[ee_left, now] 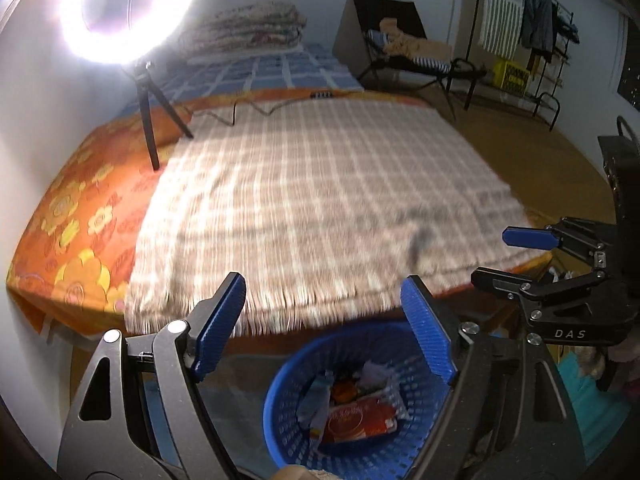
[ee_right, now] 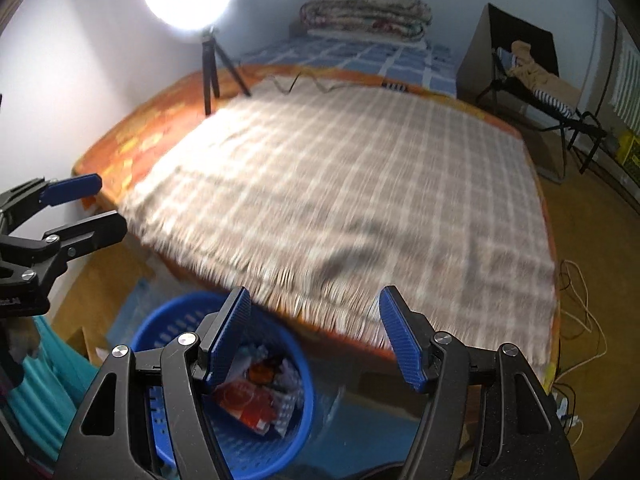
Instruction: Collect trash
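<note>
A blue perforated basket [ee_left: 280,424] stands on the floor at the foot of the bed. It holds trash: a red wrapper [ee_left: 360,420], crumpled white paper [ee_left: 380,376] and a small orange piece. My left gripper [ee_left: 322,300] hovers above the basket, open, with nothing between its blue pads. My right gripper [ee_right: 314,304] is also open and empty, up and to the right of the basket [ee_right: 256,452], where the red wrapper [ee_right: 248,404] shows again. Each gripper appears in the other's view: the right gripper [ee_left: 504,256] and the left gripper [ee_right: 104,202].
A checked blanket [ee_left: 320,184] covers the bed over an orange flowered sheet [ee_left: 80,216]. A ring light [ee_left: 132,8] on a tripod [ee_left: 148,120] stands on the bed's far left, its cable trailing. Folded quilts [ee_right: 364,12], a chair with clothes [ee_right: 532,76], floor cables [ee_right: 580,320].
</note>
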Demonstrator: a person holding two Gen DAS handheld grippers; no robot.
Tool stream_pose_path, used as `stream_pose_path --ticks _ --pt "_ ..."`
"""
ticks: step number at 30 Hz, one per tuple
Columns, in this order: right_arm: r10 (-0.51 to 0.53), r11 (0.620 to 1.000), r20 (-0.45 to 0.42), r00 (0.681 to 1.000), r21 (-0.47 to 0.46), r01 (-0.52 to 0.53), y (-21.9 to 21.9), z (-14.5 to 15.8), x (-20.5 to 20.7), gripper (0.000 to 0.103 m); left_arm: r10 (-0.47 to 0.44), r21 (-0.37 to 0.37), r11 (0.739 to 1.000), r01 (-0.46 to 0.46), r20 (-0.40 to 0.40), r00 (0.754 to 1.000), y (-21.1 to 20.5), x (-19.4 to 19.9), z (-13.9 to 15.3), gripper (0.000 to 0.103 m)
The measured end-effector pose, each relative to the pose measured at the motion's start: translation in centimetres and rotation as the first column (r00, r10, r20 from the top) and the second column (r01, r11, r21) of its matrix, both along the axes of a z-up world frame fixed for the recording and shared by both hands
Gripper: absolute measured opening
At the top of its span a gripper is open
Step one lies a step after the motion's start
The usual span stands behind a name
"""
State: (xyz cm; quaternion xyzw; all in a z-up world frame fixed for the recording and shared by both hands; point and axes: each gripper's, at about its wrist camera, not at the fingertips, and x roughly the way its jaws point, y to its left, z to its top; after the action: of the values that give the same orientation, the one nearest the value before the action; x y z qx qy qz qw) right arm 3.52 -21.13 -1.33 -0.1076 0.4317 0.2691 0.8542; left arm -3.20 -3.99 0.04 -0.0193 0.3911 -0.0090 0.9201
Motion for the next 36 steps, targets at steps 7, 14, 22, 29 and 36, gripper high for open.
stream_pose_path --ticks 7,14,22,29,36 --pt "-0.027 0.996 0.094 0.995 0.090 0.018 -0.3 2.8 1.6 0.079 0.020 -0.005 1.000 -0.020 0.074 0.997 0.4 1.6 3.2 0.092" --pt "-0.057 0.991 0.172 0.983 0.128 0.035 -0.3 4.5 2.8 0.080 0.071 0.017 0.997 -0.074 0.108 0.992 0.8 3.3 5.2 0.100" --pt "-0.094 0.985 0.155 0.983 0.159 0.069 -0.9 3.8 4.2 0.080 0.086 0.024 0.996 -0.090 0.117 0.989 1.1 3.9 4.6 0.101" --pt "-0.091 0.985 0.125 0.988 0.155 0.072 -0.7 3.1 4.7 0.080 0.112 0.035 0.993 -0.115 0.083 0.990 1.6 5.0 3.1 0.101" --pt "-0.083 0.987 0.113 0.990 0.147 0.066 -0.3 2.7 4.6 0.080 0.113 0.049 0.992 -0.117 0.081 0.990 1.4 5.1 2.9 0.101"
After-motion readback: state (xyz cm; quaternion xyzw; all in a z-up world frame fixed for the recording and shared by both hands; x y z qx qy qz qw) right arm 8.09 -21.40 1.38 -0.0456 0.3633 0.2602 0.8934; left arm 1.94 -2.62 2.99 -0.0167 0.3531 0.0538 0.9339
